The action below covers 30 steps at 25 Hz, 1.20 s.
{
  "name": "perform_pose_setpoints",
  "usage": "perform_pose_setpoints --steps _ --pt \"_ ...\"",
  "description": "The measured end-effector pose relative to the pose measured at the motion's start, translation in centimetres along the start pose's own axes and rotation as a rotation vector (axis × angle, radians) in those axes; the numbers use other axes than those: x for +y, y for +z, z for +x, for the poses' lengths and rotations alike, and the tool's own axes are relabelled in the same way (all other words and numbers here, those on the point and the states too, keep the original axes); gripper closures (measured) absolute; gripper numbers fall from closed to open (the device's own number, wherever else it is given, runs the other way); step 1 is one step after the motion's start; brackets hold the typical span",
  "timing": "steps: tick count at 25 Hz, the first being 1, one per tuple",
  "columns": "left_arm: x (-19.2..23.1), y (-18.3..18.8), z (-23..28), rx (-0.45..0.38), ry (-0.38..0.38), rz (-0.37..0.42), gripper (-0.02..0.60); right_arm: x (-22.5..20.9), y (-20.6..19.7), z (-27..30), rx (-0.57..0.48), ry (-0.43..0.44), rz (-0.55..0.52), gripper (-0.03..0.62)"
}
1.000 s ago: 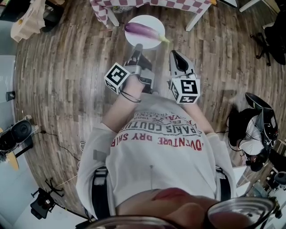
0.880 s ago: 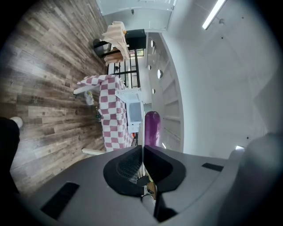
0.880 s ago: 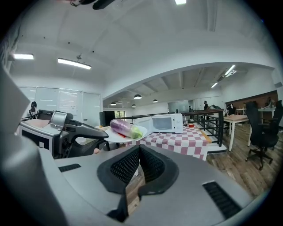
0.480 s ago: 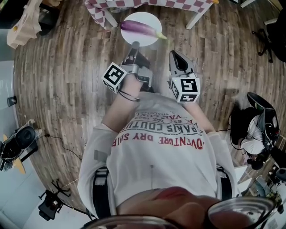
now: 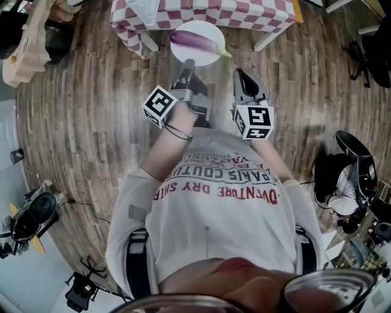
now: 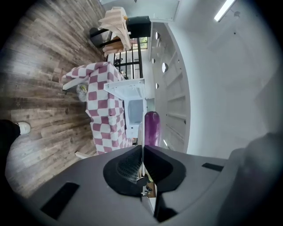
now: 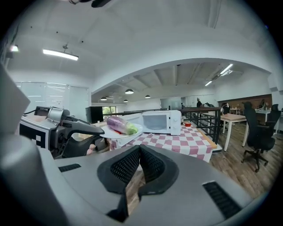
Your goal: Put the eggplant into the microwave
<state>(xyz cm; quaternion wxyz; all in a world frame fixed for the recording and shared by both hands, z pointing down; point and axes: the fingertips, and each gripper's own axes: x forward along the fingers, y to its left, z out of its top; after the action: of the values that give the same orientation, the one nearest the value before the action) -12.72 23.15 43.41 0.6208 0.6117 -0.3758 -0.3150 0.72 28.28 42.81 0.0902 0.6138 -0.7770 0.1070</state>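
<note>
A purple eggplant (image 5: 194,41) with a green stem lies on a white plate (image 5: 204,56). My left gripper (image 5: 188,63) is shut on the plate's near rim and holds it level in the air. In the left gripper view the eggplant (image 6: 151,127) rises just past the closed jaws (image 6: 142,152). My right gripper (image 5: 239,73) hangs beside the plate, shut and empty. From the right gripper (image 7: 139,149) I see the eggplant (image 7: 120,125), the plate (image 7: 132,130) and the left gripper (image 7: 66,131) at left. A white microwave (image 7: 159,122), door closed, stands on the checkered table (image 7: 183,142) ahead.
The red-and-white checkered table (image 5: 201,12) lies just beyond the plate, on a wooden floor (image 5: 91,116). A black office chair (image 7: 258,132) and a wooden desk (image 7: 234,118) stand at the right. Bags and gear (image 5: 345,174) sit on the floor to my right.
Both grippers and the plate have moved forward; the checkered table has come closer and more of it shows at the top of the head view. The grip is unchanged.
</note>
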Motion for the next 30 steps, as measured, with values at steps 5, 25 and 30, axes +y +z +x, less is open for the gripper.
perform_pose_setpoints --steps 5,25,30 --pt "-0.9 4.5 5.9 0.037 -0.018 -0.005 0.548 -0.6 2.5 6.5 0.004 -0.042 -0.014 0.568" --pt "1.0 11.4 20.3 0.064 0.03 -0.039 0.548 -5.8 4.7 22.4 0.041 -0.058 0.018 0.568" --pt "0.9 12.4 24.9 0.004 0.035 -0.034 0.548 -8.8 6.4 27.1 0.014 0.0 0.004 0.568"
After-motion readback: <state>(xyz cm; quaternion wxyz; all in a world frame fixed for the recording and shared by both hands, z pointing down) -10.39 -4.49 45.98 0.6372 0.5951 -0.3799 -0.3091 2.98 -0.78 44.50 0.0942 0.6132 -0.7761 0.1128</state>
